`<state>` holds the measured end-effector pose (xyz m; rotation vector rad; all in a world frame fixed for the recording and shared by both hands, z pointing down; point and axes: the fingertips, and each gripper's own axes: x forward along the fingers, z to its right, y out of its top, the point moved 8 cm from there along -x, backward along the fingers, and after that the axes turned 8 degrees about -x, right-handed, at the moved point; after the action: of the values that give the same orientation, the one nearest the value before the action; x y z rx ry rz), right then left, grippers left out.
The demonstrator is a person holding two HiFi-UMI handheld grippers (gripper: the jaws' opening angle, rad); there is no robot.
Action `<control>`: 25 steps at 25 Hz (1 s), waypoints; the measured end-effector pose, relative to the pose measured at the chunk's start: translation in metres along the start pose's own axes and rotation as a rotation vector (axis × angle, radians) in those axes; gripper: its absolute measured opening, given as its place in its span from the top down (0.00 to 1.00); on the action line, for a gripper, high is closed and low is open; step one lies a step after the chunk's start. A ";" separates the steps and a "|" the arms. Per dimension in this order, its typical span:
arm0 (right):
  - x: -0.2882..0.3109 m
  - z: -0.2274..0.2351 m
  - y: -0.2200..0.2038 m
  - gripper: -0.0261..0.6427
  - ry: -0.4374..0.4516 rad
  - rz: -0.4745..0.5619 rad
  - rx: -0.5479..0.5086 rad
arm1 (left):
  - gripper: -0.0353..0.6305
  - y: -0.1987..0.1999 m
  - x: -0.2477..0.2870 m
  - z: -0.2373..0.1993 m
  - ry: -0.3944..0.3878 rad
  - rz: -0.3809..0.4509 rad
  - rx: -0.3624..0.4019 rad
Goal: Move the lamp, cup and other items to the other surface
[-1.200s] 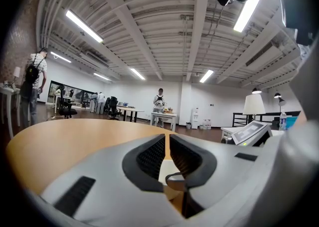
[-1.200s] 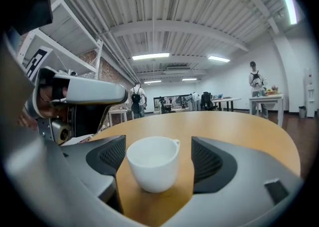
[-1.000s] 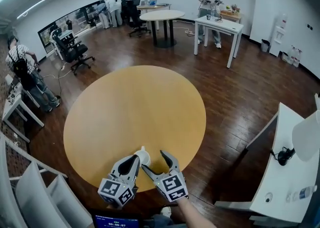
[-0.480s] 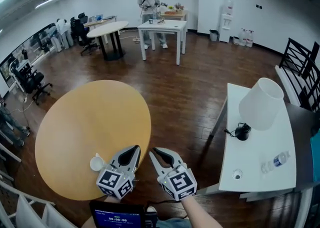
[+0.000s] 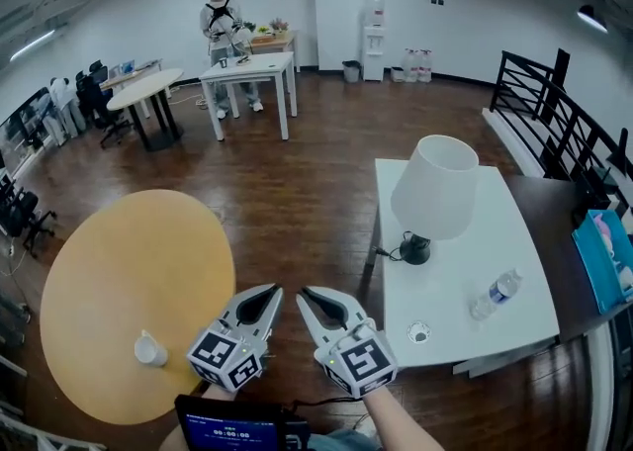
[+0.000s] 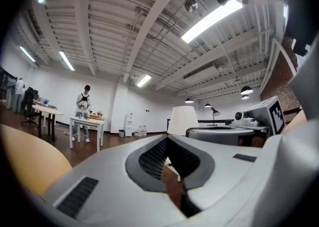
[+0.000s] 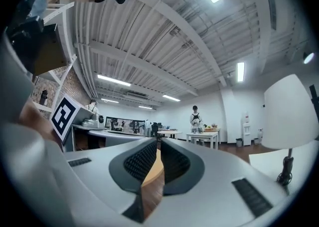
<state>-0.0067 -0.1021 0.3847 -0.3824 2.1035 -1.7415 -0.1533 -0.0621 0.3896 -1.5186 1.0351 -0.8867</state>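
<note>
the left gripper [image 5: 268, 292] and right gripper [image 5: 305, 293] hover empty over the floor between two tables, both with jaws pressed together, the right's just closed on nothing. the lamp [image 5: 435, 187] stands upright on the white table [image 5: 465, 251], far-right of them and nearer the right gripper. a bottle [image 5: 494, 294] lies nearby. the cup [image 5: 149, 349] sits left on the round table [image 5: 129, 261].

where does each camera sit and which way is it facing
Head view: on the person's head, steeply down at round table, lamp, left gripper, right gripper, forearm.
Left gripper view: on that gripper, level along its shut jaws toward the lamp.
Right gripper view: on that gripper, along its just-closed, empty jaws; lamp at right.
Shared: all three show the lamp.
</note>
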 end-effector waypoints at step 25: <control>-0.120 0.081 -0.014 0.84 -0.341 -0.057 -0.002 | 0.88 -0.025 0.097 0.103 -0.263 -0.024 0.046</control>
<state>0.1365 -0.1229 0.3998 -0.6929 1.8653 -1.5742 -0.0204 -0.1158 0.3973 -1.5634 0.8024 -0.6998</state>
